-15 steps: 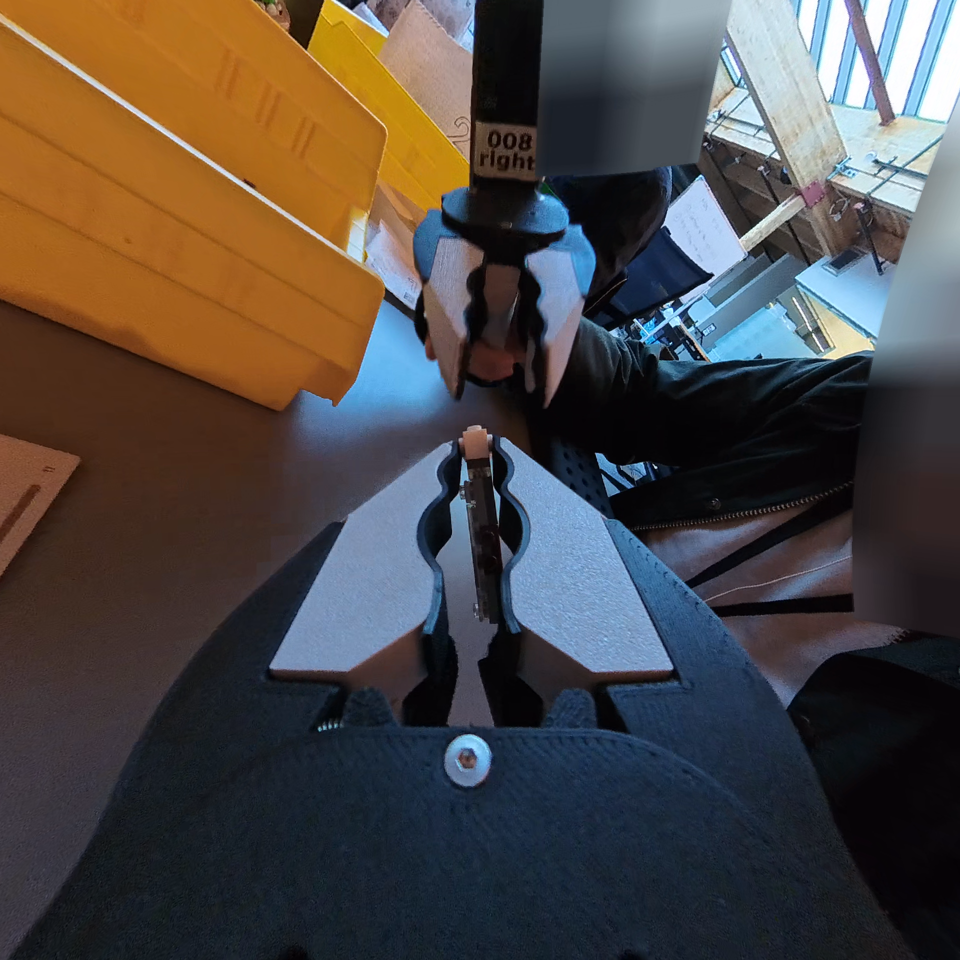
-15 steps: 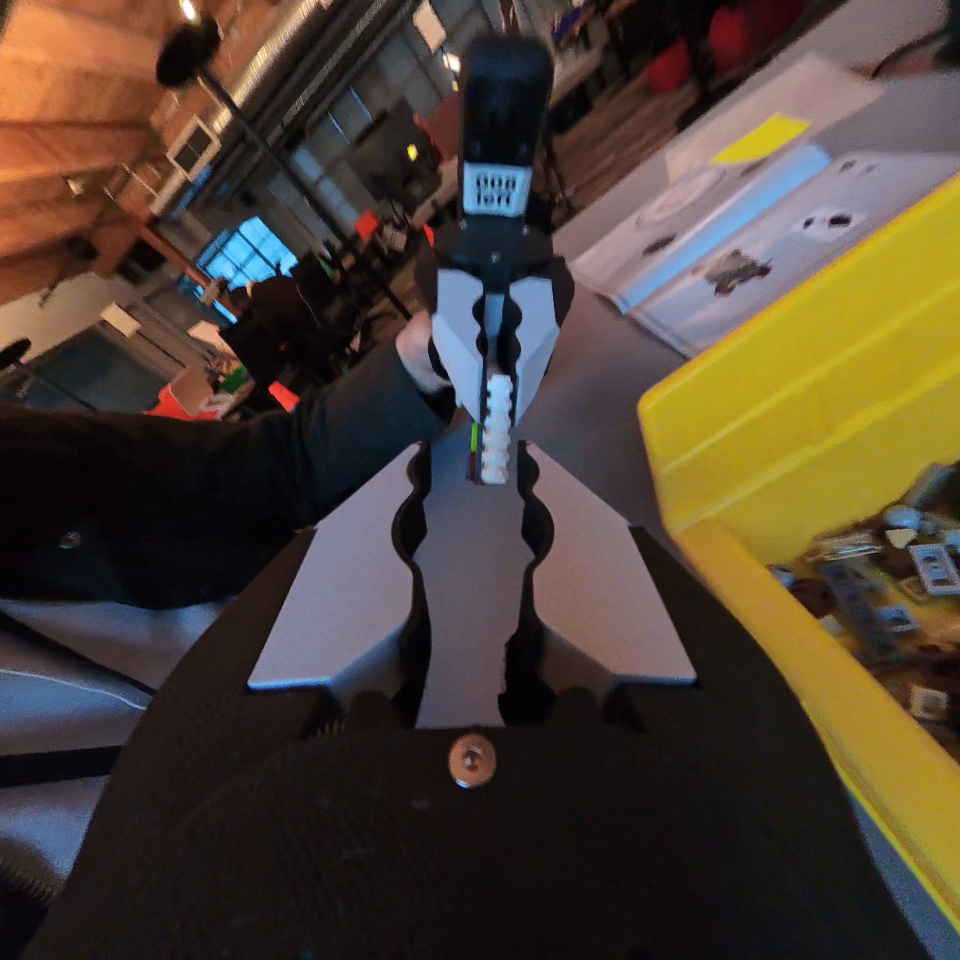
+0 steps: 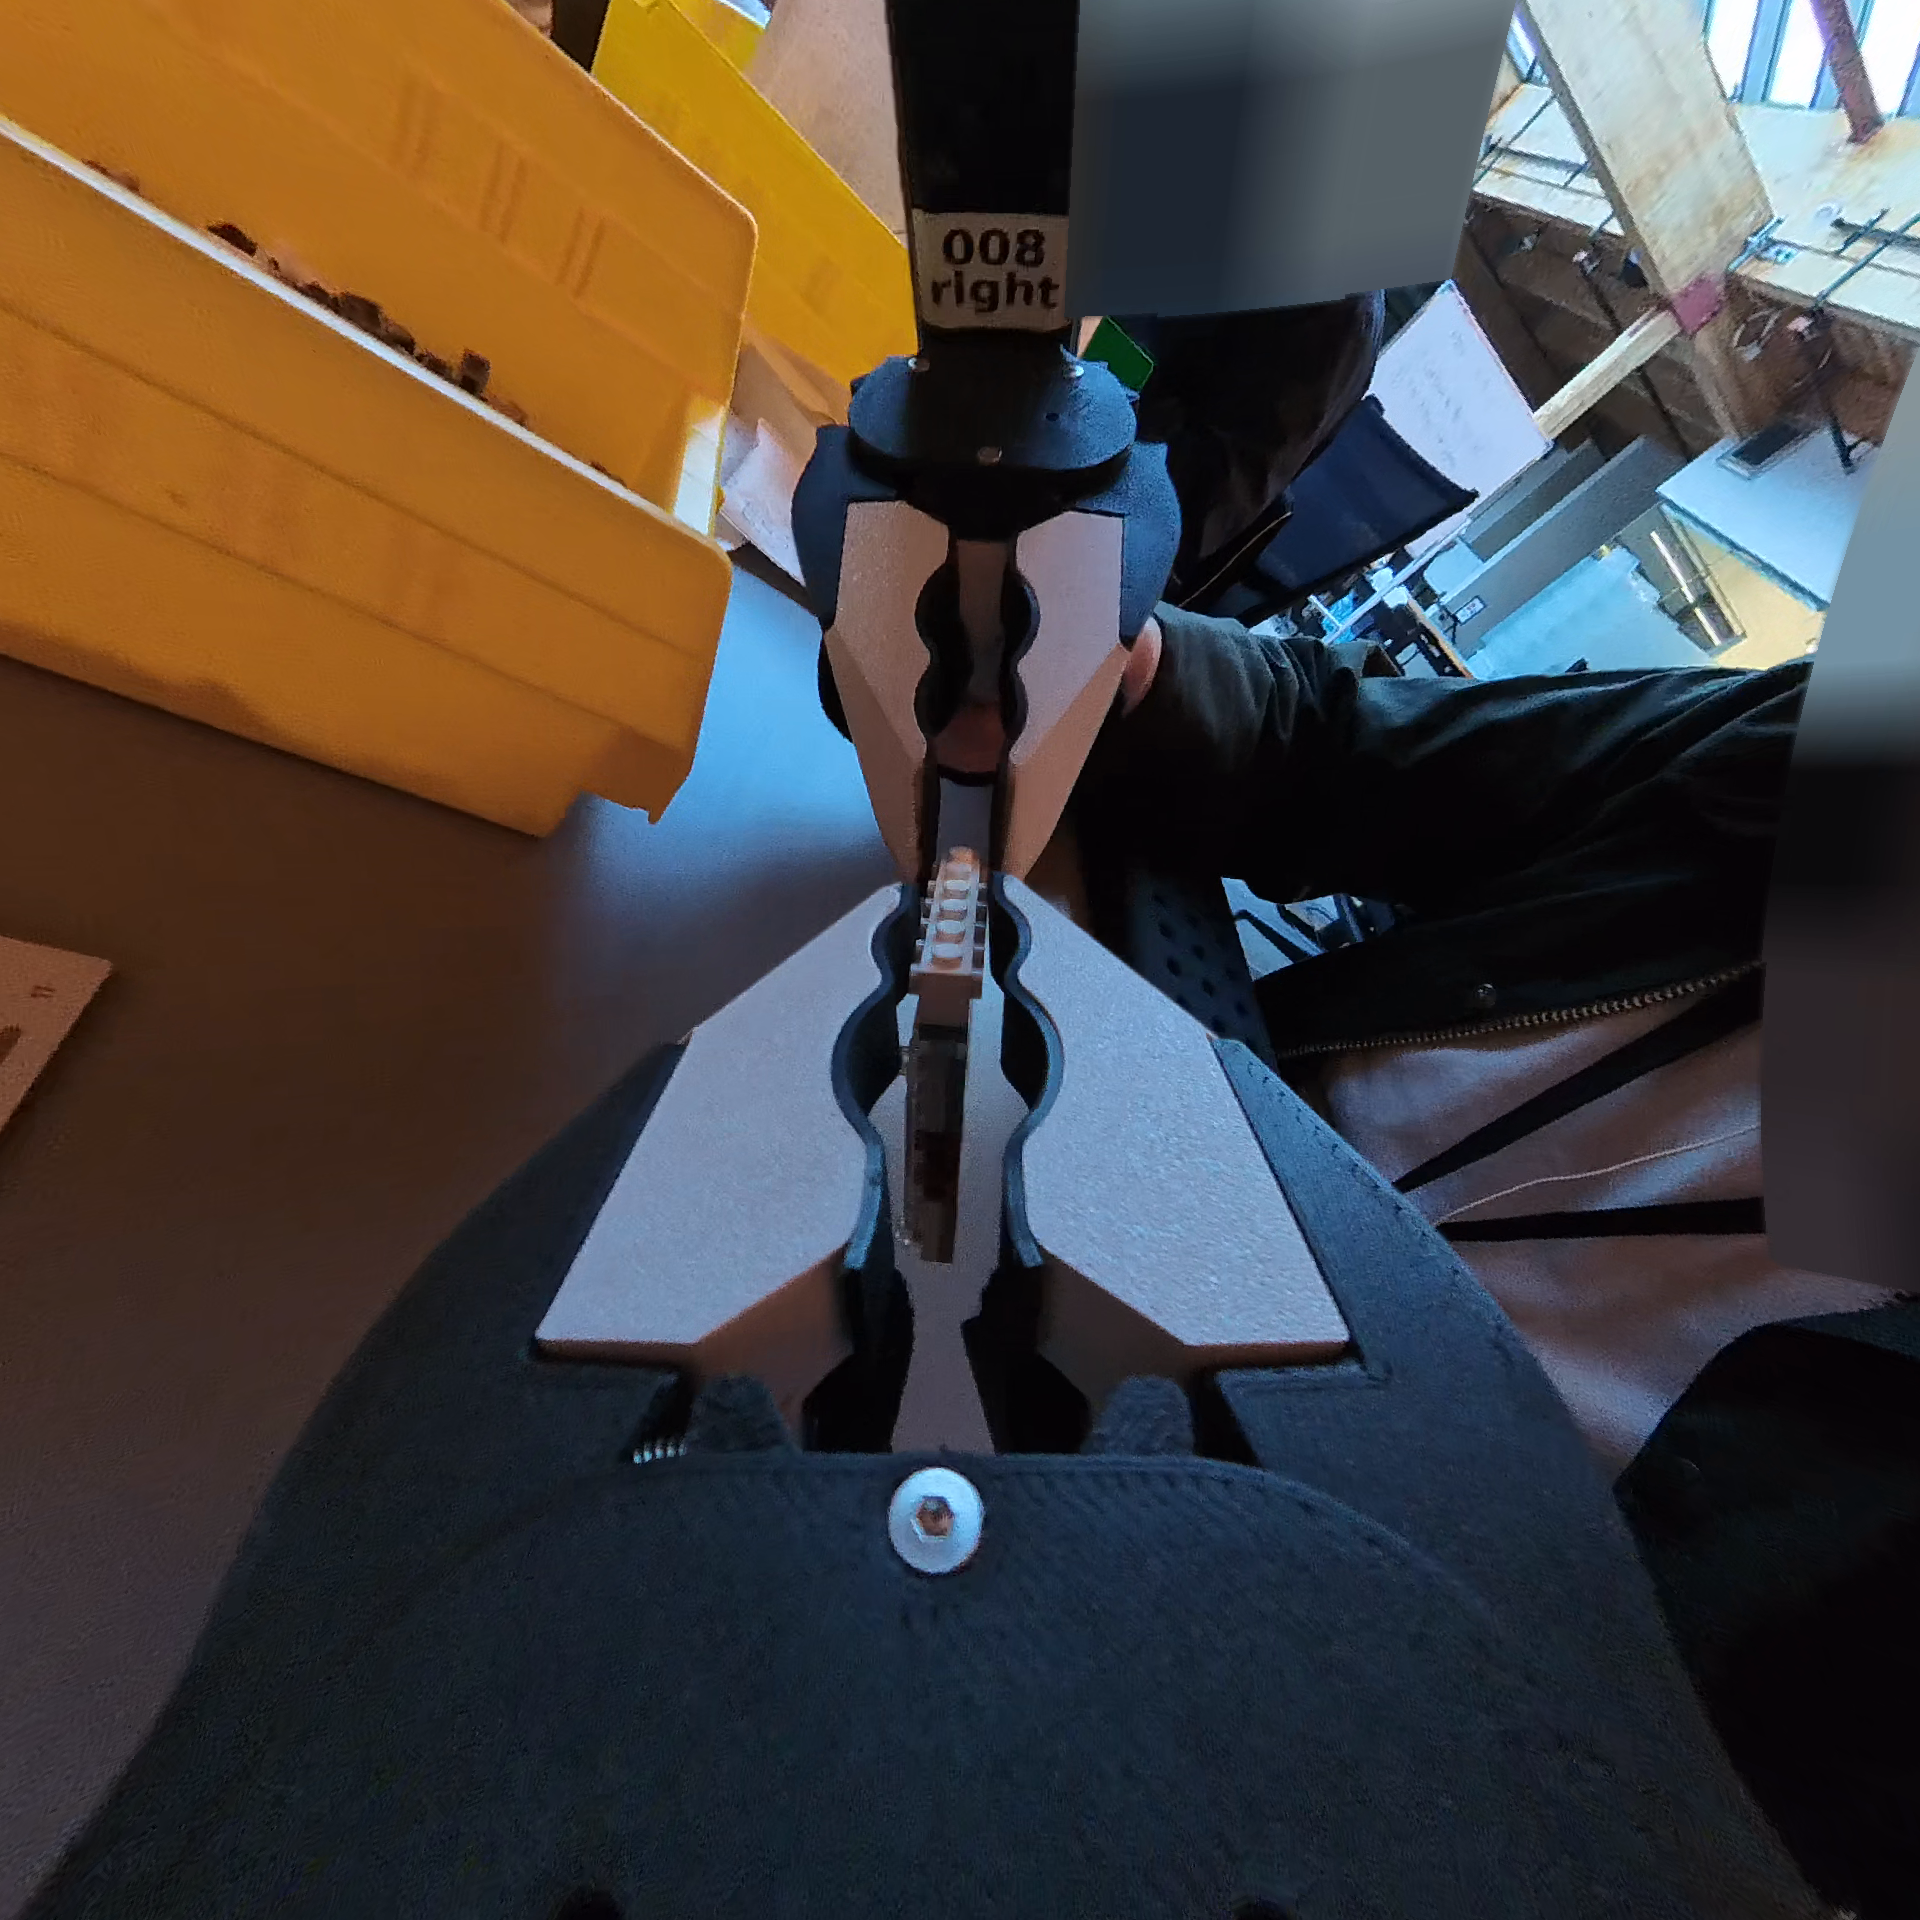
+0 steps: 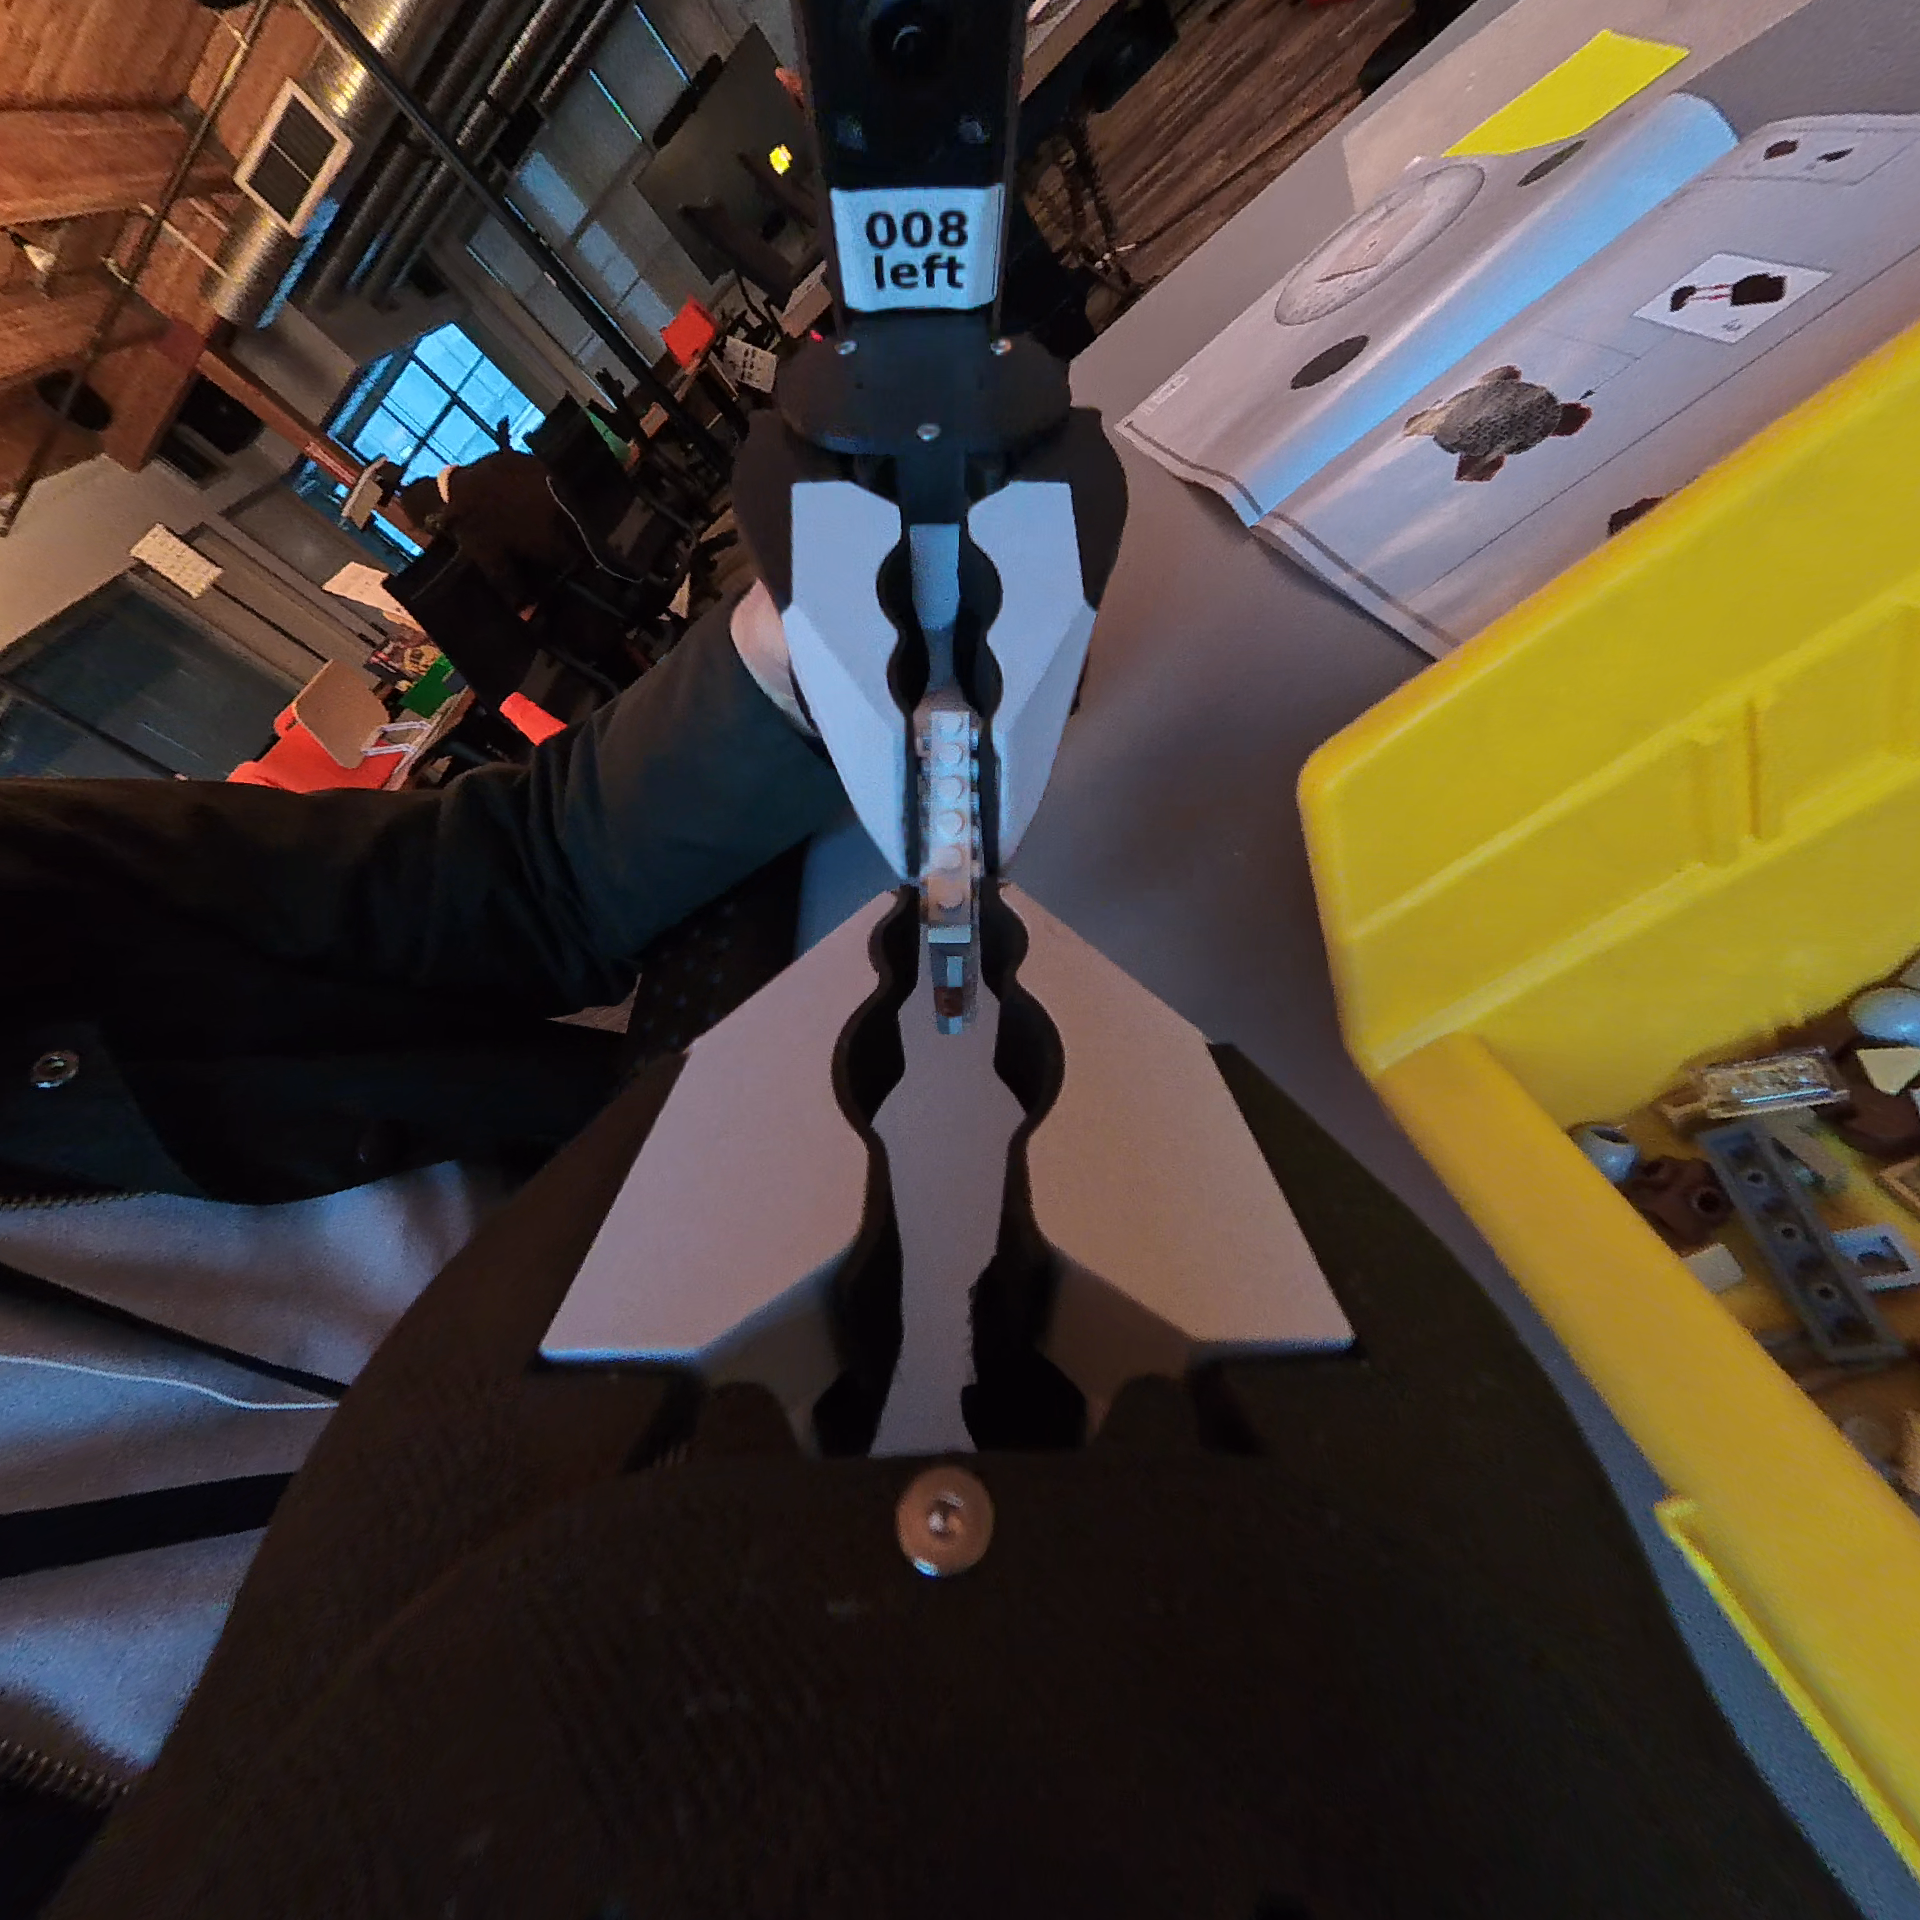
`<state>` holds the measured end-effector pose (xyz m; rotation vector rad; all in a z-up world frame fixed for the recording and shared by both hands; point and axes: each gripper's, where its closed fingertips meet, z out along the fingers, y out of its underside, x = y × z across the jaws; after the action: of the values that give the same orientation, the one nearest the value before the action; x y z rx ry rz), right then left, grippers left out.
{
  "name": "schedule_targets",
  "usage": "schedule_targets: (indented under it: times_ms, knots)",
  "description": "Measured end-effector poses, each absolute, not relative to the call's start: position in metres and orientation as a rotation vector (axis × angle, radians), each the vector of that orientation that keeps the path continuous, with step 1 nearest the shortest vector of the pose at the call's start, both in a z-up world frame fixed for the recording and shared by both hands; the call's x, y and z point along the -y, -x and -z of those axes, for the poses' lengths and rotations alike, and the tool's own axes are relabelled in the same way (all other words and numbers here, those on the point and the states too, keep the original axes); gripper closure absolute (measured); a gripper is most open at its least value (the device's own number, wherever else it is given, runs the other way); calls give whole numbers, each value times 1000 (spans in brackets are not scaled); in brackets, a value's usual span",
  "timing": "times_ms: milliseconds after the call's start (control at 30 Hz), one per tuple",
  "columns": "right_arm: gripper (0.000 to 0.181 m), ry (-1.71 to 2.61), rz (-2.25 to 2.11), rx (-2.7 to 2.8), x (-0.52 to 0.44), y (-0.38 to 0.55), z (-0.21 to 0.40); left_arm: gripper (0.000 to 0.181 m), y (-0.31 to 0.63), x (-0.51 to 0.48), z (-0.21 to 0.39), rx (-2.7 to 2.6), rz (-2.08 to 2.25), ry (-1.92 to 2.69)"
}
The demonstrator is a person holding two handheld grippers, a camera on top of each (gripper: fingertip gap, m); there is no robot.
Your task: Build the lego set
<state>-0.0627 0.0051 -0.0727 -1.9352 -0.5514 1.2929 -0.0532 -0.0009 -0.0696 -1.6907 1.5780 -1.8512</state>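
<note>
1. Two grippers meet tip to tip over the table [image 3: 312,1039]. The left gripper [image 3: 948,894] is closed nearly all the way on a narrow lego strip [image 3: 940,1049], which stands on edge between its fingers [image 3: 769,1122].
2. In the left wrist view the strip's long axis runs 6 to 12 o'clock, along the gripper's own line: dark part at 6, pale studded end [image 3: 951,925] at 12, reaching just past the fingertips.
3. The right gripper [image 3: 961,862] comes in from 12 o'clock, pointing straight back. Its tips touch or bracket the studded end; which of the two cannot be told from this view.
4. In the right wrist view the right gripper [image 4: 951,899] is part open, its jaws standing on either side of the strip's end [image 4: 951,977]. No firm grip shows; whether they clamp it cannot be told.
5. From there the left gripper [image 4: 951,862] lies at 12 o'clock, white studs [image 4: 948,800] showing in its slot.
6. Judgement: the coming move turns on both grippers and the strip sharing one axis; the right gripper is the one placed to take or press the free end.
7. Outward: yellow bin [image 4: 1558,831] with loose pieces [image 4: 1787,1236] at 3 o'clock of the right gripper, instruction sheets [image 4: 1455,447] at 1 o'clock; yellow bins [image 3: 364,468] at 10 o'clock of the left gripper.
</note>
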Motion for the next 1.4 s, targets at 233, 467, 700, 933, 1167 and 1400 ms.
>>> schedule_targets:
  times_ms: [233,467,700,933,1167,1400]
  knots:
    - [172,1919,-1287,556,-5,59,69,171,55,3,70,-1591,1887,1688]
    - [173,1916,-1328,536,-4,58,66,171,58,9,73,-1695,1788,1666]
    - [173,1889,-1343,528,-3,58,58,171,58,11,68,-1685,1815,1673]
    - [173,1851,-1354,503,-2,56,47,171,57,21,68,-1734,1770,1697]
    - [173,1758,-1398,479,-2,52,30,171,51,17,48,-1600,1875,1583]
    - [171,1894,-1279,749,15,61,71,171,54,19,69,-1721,1754,1654]
